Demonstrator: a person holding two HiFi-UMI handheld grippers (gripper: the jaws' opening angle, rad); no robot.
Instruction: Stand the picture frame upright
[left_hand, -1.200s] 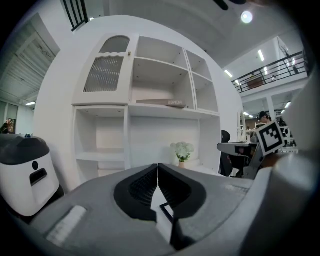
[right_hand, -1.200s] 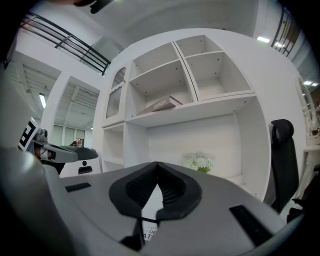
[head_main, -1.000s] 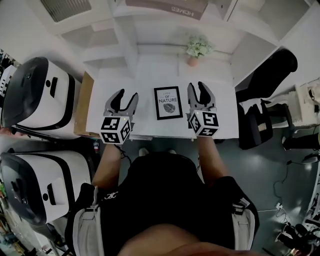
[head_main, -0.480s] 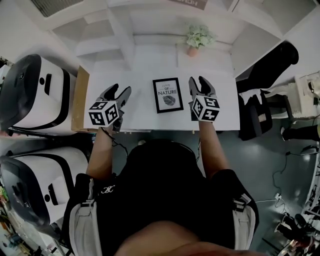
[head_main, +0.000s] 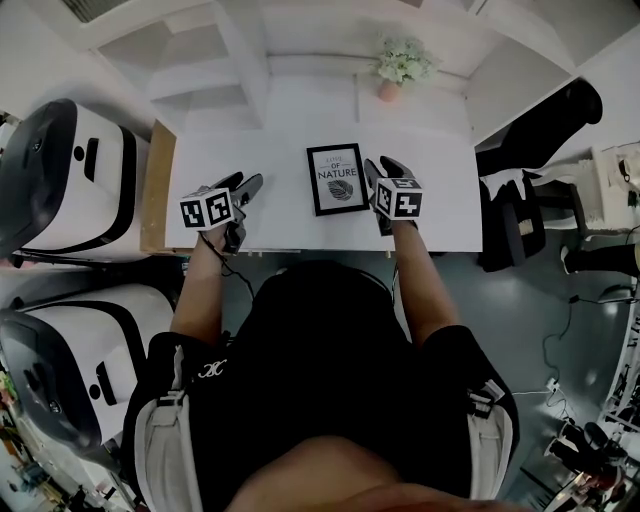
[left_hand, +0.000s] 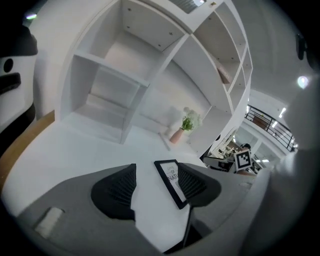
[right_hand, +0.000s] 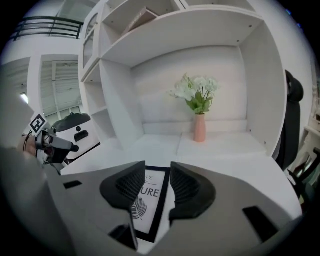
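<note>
At the near edge of the white table (head_main: 285, 150), both grippers rest low over the surface. The left gripper (head_main: 242, 185) stands with its jaws spread wide. Only bare tabletop lies between them, and it holds nothing. The right gripper (head_main: 383, 168) also has its jaws apart and grips nothing. Its own view shows the right-hand border of the picture frame (head_main: 337, 178) lying on the table below and beyond the gap between the jaws, with no pad pressing on it.

The picture frame lies flat and face up near the middle of the table, its leaf print and lettering readable from the person's side. Its long axis runs away from the person, tilted slightly. It is not yet upright.

The right gripper is the nearer of the two, just beside the frame's right long edge. The left gripper is well apart from the frame, which lies off to that gripper's right. In the inspector's judgement, the coming move turns on the right gripper taking that right edge, or the near short edge, so the frame can be tipped up.

Farther back, a pink vase of flowers (head_main: 390, 88) stands against the white shelving (head_main: 215, 60), well clear of the frame.
</note>
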